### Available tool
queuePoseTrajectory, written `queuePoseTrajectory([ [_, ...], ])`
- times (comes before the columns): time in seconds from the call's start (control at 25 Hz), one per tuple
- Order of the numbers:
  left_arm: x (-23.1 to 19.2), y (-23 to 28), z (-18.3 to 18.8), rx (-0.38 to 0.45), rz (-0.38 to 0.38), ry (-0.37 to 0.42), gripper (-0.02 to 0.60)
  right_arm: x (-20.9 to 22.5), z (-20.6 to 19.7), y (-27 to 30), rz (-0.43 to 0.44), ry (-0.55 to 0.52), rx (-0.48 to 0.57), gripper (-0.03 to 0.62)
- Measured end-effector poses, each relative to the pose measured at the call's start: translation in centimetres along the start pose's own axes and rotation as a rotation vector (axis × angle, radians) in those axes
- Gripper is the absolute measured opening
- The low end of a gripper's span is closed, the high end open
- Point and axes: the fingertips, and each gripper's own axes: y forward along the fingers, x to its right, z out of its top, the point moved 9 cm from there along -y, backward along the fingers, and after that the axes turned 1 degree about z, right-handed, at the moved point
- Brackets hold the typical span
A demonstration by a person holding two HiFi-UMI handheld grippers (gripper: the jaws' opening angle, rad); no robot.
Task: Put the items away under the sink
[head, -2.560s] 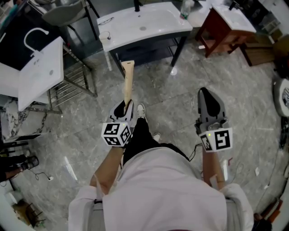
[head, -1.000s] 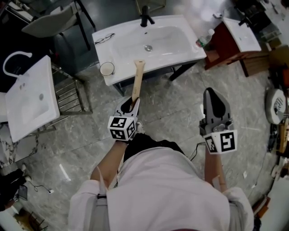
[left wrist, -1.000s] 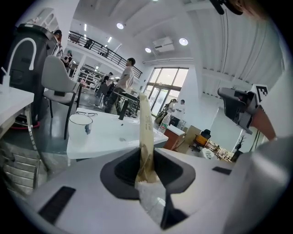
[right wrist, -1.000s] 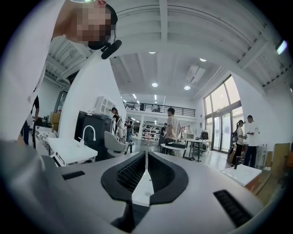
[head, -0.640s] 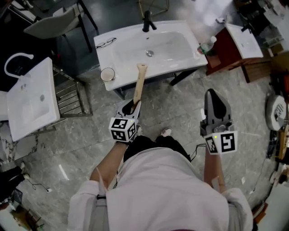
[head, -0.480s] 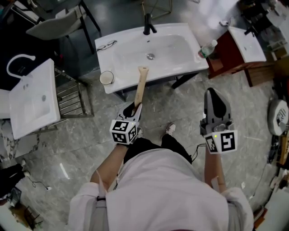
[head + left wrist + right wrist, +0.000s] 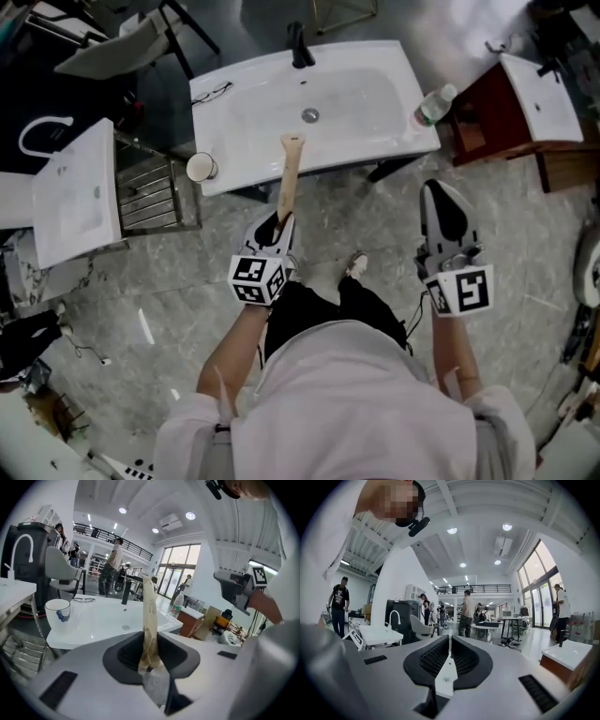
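My left gripper (image 7: 272,227) is shut on a long flat beige stick-shaped item (image 7: 290,173) that points away from me. Its far end lies over the front edge of the white sink (image 7: 251,127) in the head view. In the left gripper view the item (image 7: 149,616) stands up between the jaws of the left gripper (image 7: 149,660), with the sink top behind it. My right gripper (image 7: 442,202) hangs over the floor to the right, shut and empty. The right gripper view shows the right gripper (image 7: 449,641) with its jaws closed together. The space under the sink is hidden by the basin.
On the sink top stand a white cup (image 7: 200,167), glasses (image 7: 215,92), a black faucet (image 7: 299,47) and a plastic bottle (image 7: 432,105). A metal rack (image 7: 150,192) and another white basin (image 7: 75,192) are at the left. A red-brown cabinet (image 7: 487,117) is at the right.
The person has walked up to the sink. The held item's tip now reaches over the sink's front edge. Both grippers keep the same hold.
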Motion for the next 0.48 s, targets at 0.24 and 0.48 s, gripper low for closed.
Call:
queuePoseTrajectory([
  [0.24, 0.5, 3.1, -2.1, -0.002, 0.0, -0.007, 0.086, 1.0, -5.2, 1.4, -0.007, 0.034, -0.036, 0.043],
  [0.48, 0.2, 4.2, -5.4, -0.024, -0.01, -0.024, 0.086, 0.9, -8.7, 1.5, -0.001, 0.034, -0.053, 0.043],
])
